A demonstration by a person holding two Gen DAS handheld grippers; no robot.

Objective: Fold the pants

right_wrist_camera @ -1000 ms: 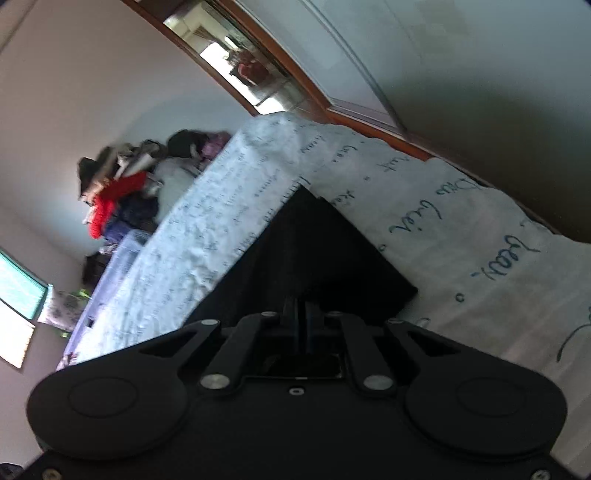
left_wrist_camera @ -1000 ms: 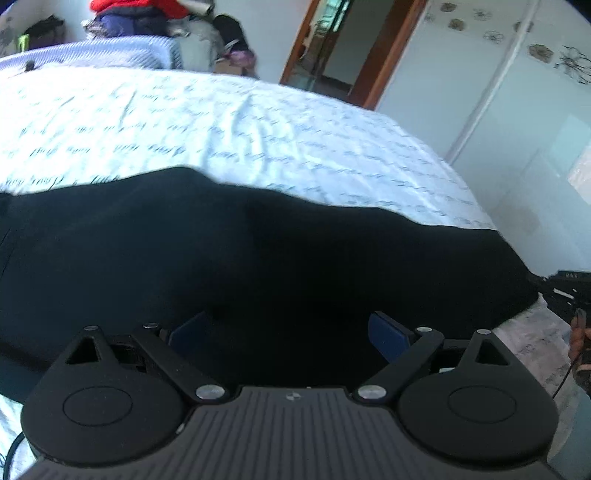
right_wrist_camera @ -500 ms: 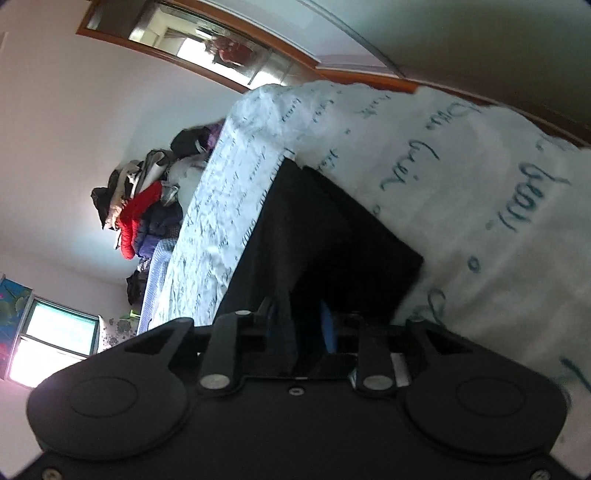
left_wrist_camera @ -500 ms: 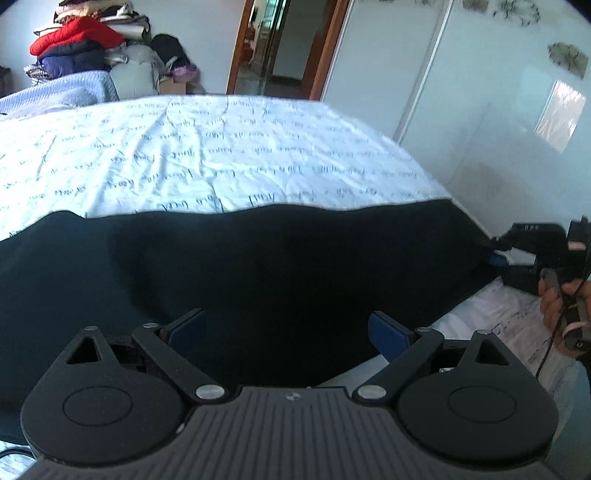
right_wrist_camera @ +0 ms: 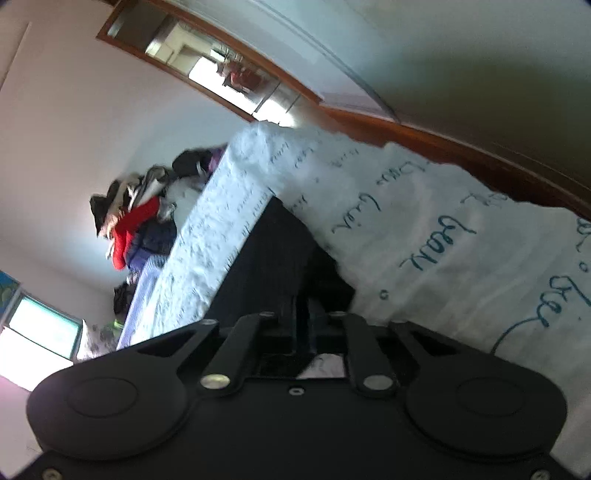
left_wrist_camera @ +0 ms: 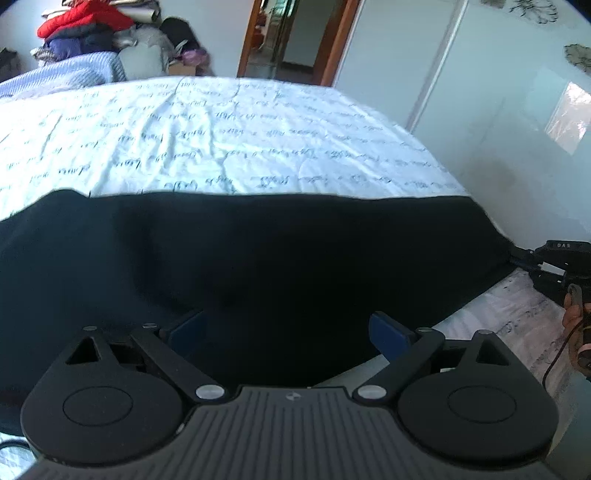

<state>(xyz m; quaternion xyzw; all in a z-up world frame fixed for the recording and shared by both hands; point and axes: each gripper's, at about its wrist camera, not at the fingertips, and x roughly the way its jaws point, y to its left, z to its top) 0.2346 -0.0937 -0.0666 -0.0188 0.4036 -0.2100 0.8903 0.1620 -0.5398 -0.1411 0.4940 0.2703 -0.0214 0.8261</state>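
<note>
Black pants (left_wrist_camera: 258, 266) lie spread across the near part of a bed with a white sheet printed with script (left_wrist_camera: 221, 140). My left gripper (left_wrist_camera: 288, 328) is open, its blue pads hovering over the pants' near edge, holding nothing. My right gripper (right_wrist_camera: 304, 314) is shut on the pants' end (right_wrist_camera: 273, 258) at the bed's right edge; in the left wrist view it (left_wrist_camera: 554, 258) shows at the far right, pinching that end.
A pile of clothes (left_wrist_camera: 85, 33) sits beyond the bed's far left corner. A doorway (left_wrist_camera: 295, 37) and a pale wardrobe wall (left_wrist_camera: 480, 92) stand to the right of the bed. The bed's side drops off at the right (left_wrist_camera: 517, 314).
The right gripper opened briefly half a second ago and is shut on the pants' end again. The pants' far edge has been pulled straighter. The left gripper stayed open over the near edge.
</note>
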